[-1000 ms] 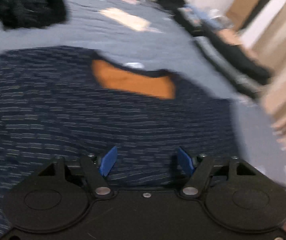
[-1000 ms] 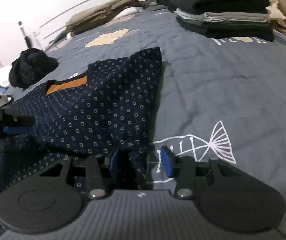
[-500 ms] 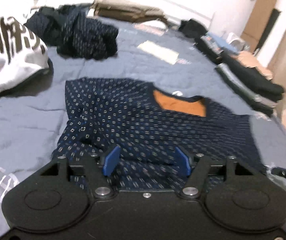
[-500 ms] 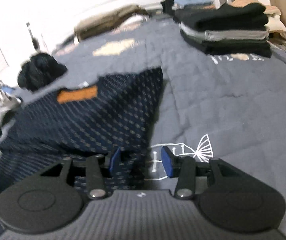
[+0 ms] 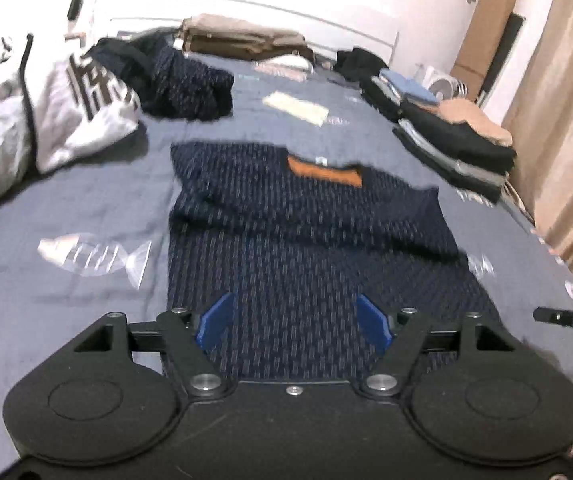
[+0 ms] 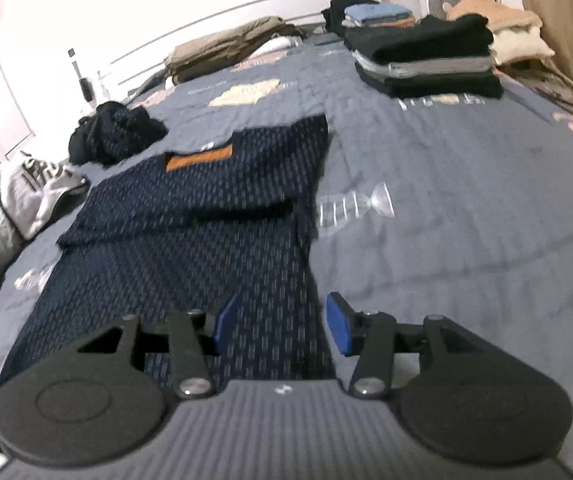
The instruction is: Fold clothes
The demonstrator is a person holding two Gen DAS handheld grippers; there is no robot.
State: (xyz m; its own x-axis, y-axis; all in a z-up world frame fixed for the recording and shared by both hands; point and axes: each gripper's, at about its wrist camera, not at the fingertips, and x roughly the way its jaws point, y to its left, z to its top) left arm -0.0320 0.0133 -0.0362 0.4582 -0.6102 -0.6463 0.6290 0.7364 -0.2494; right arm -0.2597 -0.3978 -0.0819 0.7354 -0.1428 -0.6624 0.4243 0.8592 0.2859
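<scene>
Navy dotted shirt [image 5: 306,248] flat on bed, sleeves folded.

Bare bedspread [image 6: 466,208] between shirt [image 6: 214,216] and folded stack [image 6: 426,60].

Black bar [image 5: 572,319] at right edge of left wrist view: white letters "DAB", cut off. White garment [image 5: 86,104]: bold dark print, illegible.

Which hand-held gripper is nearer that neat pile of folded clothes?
Right. The right hand-held gripper is over the shirt's edge on the pile's side; the left hand-held gripper is over the shirt's middle, with the right one's tip between it and the pile.
</scene>
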